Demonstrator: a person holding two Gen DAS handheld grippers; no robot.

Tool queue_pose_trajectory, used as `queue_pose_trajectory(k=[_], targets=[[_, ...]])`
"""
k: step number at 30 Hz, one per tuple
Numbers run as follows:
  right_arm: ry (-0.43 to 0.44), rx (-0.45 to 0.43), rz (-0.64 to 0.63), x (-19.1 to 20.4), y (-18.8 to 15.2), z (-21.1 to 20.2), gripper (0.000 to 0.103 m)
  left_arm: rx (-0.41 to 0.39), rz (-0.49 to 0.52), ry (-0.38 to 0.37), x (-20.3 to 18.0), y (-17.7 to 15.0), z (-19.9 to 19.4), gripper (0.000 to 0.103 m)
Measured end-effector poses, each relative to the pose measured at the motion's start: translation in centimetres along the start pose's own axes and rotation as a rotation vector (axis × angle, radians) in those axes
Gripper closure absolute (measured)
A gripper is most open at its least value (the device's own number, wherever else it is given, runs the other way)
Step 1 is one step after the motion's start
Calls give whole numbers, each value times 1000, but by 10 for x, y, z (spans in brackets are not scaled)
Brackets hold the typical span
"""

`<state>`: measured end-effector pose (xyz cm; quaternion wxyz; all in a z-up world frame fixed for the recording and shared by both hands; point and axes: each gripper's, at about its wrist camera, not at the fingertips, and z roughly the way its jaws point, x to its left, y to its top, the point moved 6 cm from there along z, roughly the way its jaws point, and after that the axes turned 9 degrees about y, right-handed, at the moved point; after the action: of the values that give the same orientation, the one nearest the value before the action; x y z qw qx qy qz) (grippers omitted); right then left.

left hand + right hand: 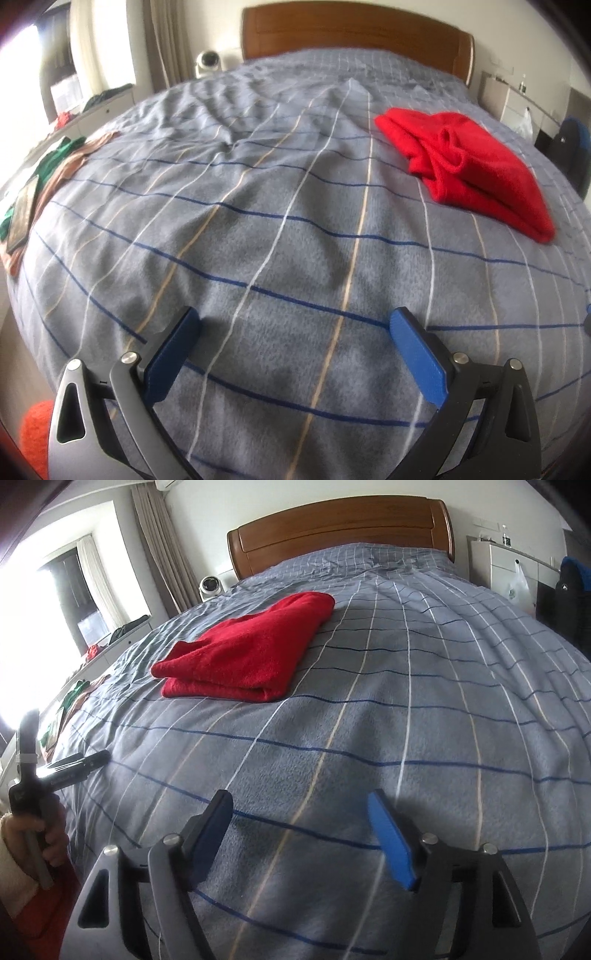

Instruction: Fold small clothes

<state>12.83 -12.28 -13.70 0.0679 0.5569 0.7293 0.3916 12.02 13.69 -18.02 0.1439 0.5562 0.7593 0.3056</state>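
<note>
The red garment (243,653) lies folded mid-bed toward the right edge, so that fold appears complete; left claw (295,354) and right claw (301,834) stand wide open and empty, with green clothes (55,158) at the left edge apparently unfolded.

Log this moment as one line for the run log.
left gripper: open, empty | right gripper: open, empty | red garment: folded on grey checked bedspread

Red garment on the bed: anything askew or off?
Mostly tidy. The red garment lies folded on the grey checked bedspread, edges roughly stacked. In the left wrist view a loose loop or cuff bunches on top, so that side is not flat. Both grippers are open, holding nothing.
</note>
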Motion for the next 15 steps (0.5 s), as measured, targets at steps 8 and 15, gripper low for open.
queue_pose_trajectory(k=[8, 15], targets=[[25, 7, 62, -10, 48, 10, 27, 7, -30, -367, -65, 125, -16, 1], [138, -26, 229, -30, 146, 63, 25, 122, 107, -171, -127, 167, 69, 1]])
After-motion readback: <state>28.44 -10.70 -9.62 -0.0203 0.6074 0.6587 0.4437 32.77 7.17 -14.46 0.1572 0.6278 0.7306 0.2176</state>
